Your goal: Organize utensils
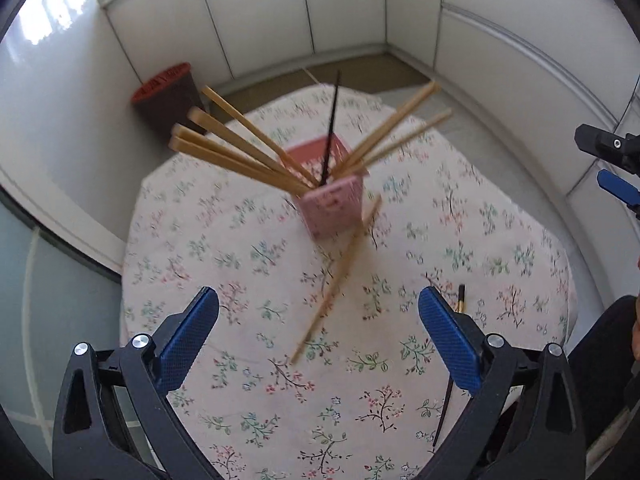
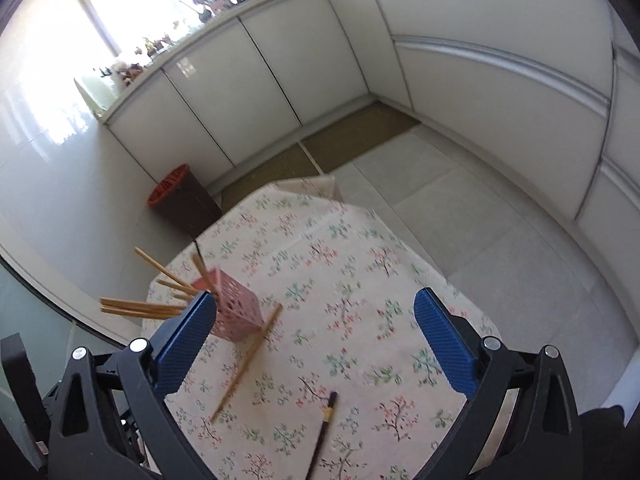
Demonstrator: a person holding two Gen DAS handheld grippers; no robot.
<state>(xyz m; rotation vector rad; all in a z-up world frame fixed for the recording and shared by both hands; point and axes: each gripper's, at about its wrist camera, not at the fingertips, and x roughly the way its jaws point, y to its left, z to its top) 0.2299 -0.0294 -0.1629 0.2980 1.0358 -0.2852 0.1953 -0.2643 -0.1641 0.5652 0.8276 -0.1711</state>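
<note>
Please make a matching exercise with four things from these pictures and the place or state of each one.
Things:
1. wooden chopstick
2. pink holder
3. bin
4. left tool

Places or states:
A. on the floor, by the cabinets
B. lying loose on the tablecloth
C. open, holding nothing
D. upright, with chopsticks inside

Pairs: 1-B, 2-D, 3-A, 4-C

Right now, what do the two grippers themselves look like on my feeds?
Both match. The left gripper and right gripper each have two black plastic linkage arms with triangular cut-outs and round silver bolt heads at the pivots. The jaws are flat blue pads with a fine cross-hatched grip texture. No cables, labels or sleeves show.
</note>
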